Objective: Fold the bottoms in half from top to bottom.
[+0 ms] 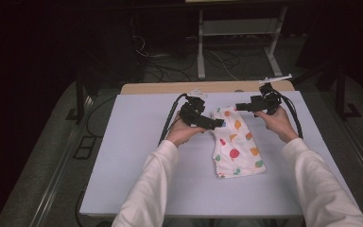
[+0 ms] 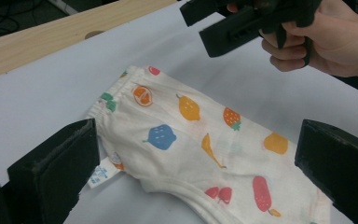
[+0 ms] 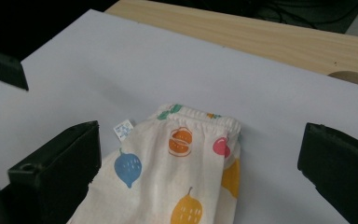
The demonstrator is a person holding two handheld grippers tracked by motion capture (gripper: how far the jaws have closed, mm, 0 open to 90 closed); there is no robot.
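Note:
A small white garment (image 1: pixel 238 146) printed with coloured fruit lies folded on the pale table (image 1: pixel 137 142), its elastic waistband toward the far edge. My left gripper (image 1: pixel 216 124) is open at the waistband's left corner, just above the cloth. Its own view has the garment (image 2: pixel 205 140) between the wide-apart jaws, with a white label (image 2: pixel 100 173) poking out. My right gripper (image 1: pixel 240 107) is open at the waistband's far right corner, pointing left. In its view the waistband (image 3: pixel 196 114) lies ahead of the jaws. Neither gripper holds anything.
A wooden strip (image 1: pixel 170 87) runs along the table's far edge. Beyond it are white frame legs (image 1: pixel 201 52) and cables on a dark floor. Black cables (image 1: pixel 170 118) trail from both grippers across the table. The person's white sleeves (image 1: pixel 151 189) come in from the near edge.

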